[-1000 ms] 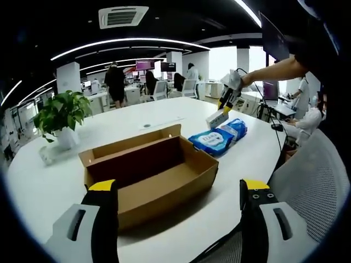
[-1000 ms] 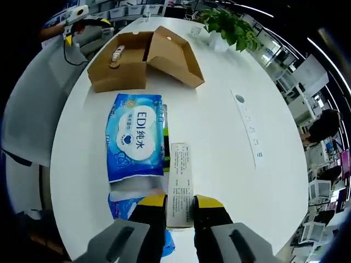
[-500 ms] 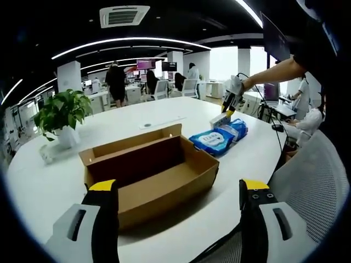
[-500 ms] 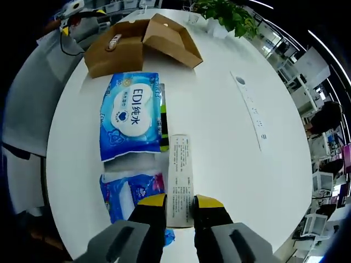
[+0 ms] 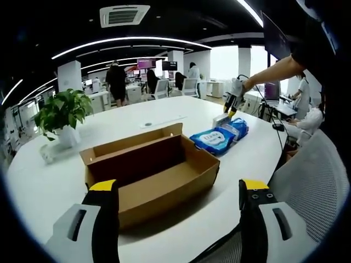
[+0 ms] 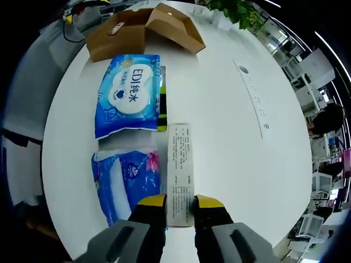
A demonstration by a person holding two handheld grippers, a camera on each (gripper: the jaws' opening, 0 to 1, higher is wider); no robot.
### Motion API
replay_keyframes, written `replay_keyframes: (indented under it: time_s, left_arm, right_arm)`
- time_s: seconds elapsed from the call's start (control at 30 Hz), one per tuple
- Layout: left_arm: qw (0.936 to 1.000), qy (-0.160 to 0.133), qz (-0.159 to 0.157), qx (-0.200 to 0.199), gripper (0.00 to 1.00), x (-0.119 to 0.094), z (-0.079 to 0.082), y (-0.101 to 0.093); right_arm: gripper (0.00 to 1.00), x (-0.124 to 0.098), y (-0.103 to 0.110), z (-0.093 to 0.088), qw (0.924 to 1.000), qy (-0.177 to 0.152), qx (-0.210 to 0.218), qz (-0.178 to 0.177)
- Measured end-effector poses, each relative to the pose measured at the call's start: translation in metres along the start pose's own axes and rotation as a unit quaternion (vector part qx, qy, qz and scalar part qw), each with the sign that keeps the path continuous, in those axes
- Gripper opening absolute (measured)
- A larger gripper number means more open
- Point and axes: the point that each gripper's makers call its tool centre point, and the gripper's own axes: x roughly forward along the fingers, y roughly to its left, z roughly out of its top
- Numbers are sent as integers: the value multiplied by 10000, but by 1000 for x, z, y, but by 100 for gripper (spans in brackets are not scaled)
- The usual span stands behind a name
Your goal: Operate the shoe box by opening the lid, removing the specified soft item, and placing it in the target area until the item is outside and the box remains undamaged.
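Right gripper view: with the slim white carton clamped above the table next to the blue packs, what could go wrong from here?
1. The right gripper pinches only one end of the slim white carton, so it may pivot or slip when set down.
2. The carton lies right beside the lower blue pack; lowering it could catch or shove that pack.
3. The packs lie near the table edge, so a nudge might push one off.
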Motion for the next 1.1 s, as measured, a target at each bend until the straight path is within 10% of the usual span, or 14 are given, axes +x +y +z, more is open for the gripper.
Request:
replay_keyframes:
  time_s: [1.1]
  left_arm:
    - [10000, 74, 42, 17, 93, 0, -1, 1]
  right_arm:
    - [16, 12, -9, -18, 9986, 307, -410, -122]
